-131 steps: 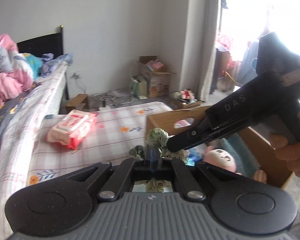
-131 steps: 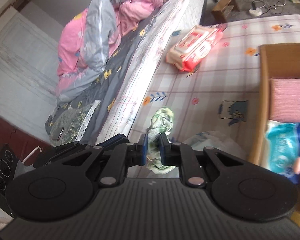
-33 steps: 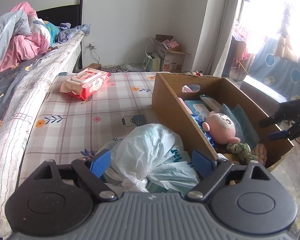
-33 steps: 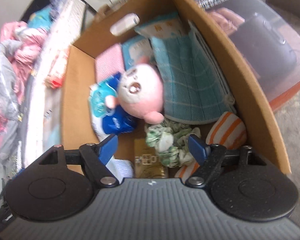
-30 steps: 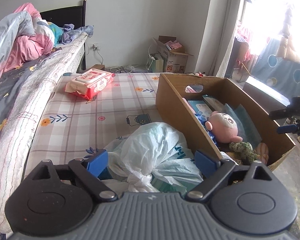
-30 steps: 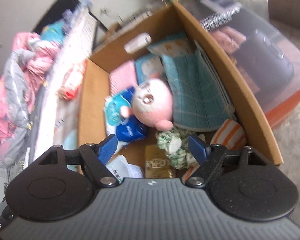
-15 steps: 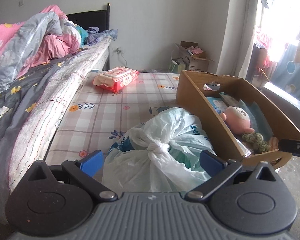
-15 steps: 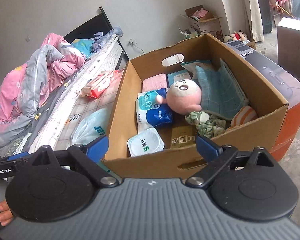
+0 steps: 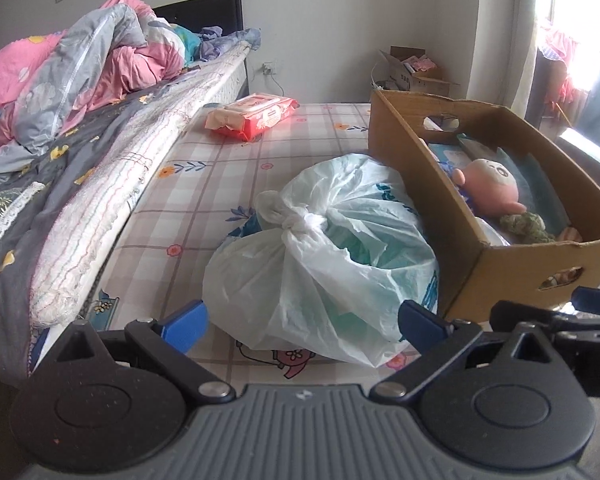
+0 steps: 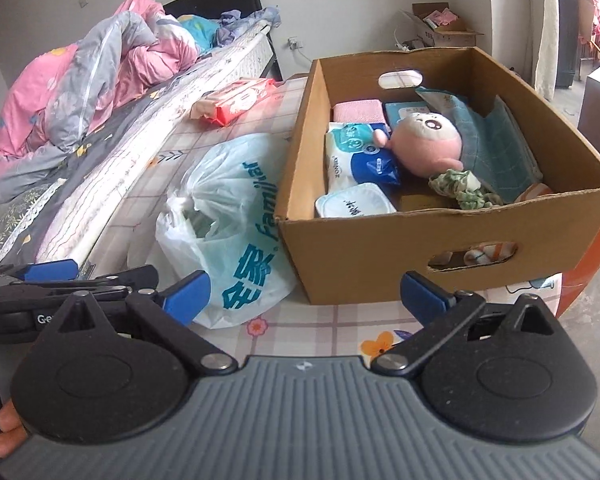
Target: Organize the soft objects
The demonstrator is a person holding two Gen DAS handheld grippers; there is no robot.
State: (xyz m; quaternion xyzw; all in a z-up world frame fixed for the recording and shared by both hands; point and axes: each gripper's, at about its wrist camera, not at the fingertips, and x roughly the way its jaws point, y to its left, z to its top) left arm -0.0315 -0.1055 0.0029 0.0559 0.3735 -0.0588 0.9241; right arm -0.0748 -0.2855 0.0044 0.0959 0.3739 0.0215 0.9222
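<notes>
A cardboard box (image 10: 380, 248) stands on the plaid mat (image 9: 228, 160) and holds a pink plush toy (image 10: 424, 144), a green scrunchie (image 10: 460, 188), wipe packs (image 10: 356, 152), a teal cloth (image 10: 496, 136) and a striped item. The box also shows in the left wrist view (image 9: 428, 184). A knotted white plastic bag (image 9: 320, 256) lies left of the box, also in the right wrist view (image 10: 228, 216). My left gripper (image 9: 302, 320) is open and empty, just in front of the bag. My right gripper (image 10: 302, 290) is open and empty, in front of the box.
A red wipes pack (image 9: 252, 114) lies far back on the mat. A bed with pink and grey quilts (image 9: 72, 80) runs along the left. Another cardboard box (image 9: 412, 68) stands by the far wall. An orange-edged box (image 10: 596, 248) sits right of the carton.
Both grippers have pulled back and down from the box and bag. The green scrunchie that both grippers held earlier now lies in the box. Both stay open.
</notes>
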